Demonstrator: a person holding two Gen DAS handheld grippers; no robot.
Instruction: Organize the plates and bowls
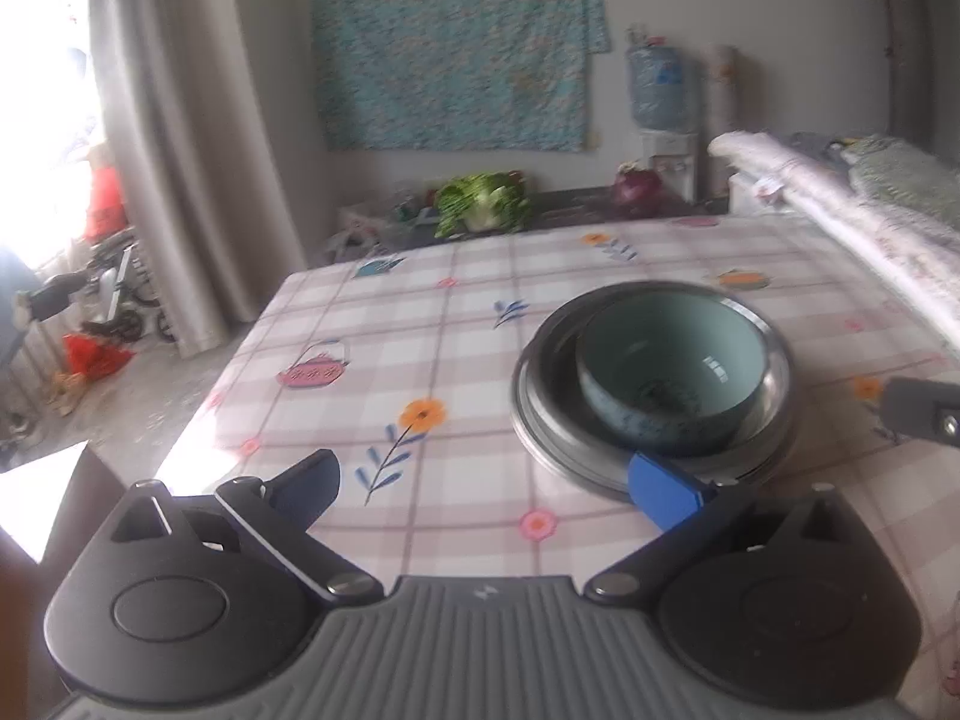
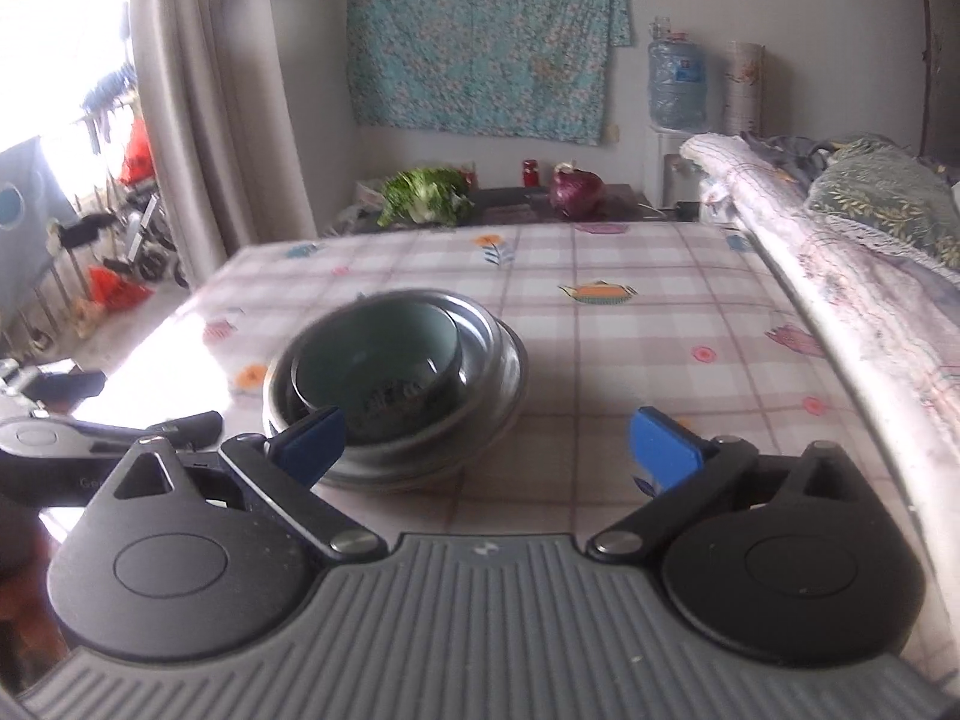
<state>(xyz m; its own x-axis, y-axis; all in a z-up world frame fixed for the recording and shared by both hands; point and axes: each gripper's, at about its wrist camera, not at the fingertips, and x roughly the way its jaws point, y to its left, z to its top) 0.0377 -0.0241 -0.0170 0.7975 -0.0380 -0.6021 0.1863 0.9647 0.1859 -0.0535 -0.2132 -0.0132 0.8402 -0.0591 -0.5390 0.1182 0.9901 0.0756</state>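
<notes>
The main hazard lay in the stack itself: the celadon bowl [image 1: 669,381] sat off-centre inside the steel plates [image 1: 651,384], pushed toward one side of the rim rather than nested squarely — a nudge from either claw could have tipped it against the metal edge or sent the whole pile sliding on the slick checked tablecloth [image 1: 432,324]. That risk looked real, since one blue pad of the left gripper [image 1: 486,489] overlapped the stack's near rim in the left wrist view, and one pad of the right gripper [image 2: 489,447] did the same in the right wrist view; whether either pad touched the metal could not be told. Both claws stood wide with nothing between their fingers. A careless swing of the arm could also have clipped the other gripper, which showed just beside the stack in each view. The stack stood near the middle of the tablecloth, well short of the cabbage [image 1: 480,204] and red onion [image 1: 637,187] on the dark counter beyond it. The bowl was pale green-blue, glossy inside, with a dark speckled pattern at its base — the plates beneath were shallow, brushed silver, apparently two or more nested, though blur hid the count.
</notes>
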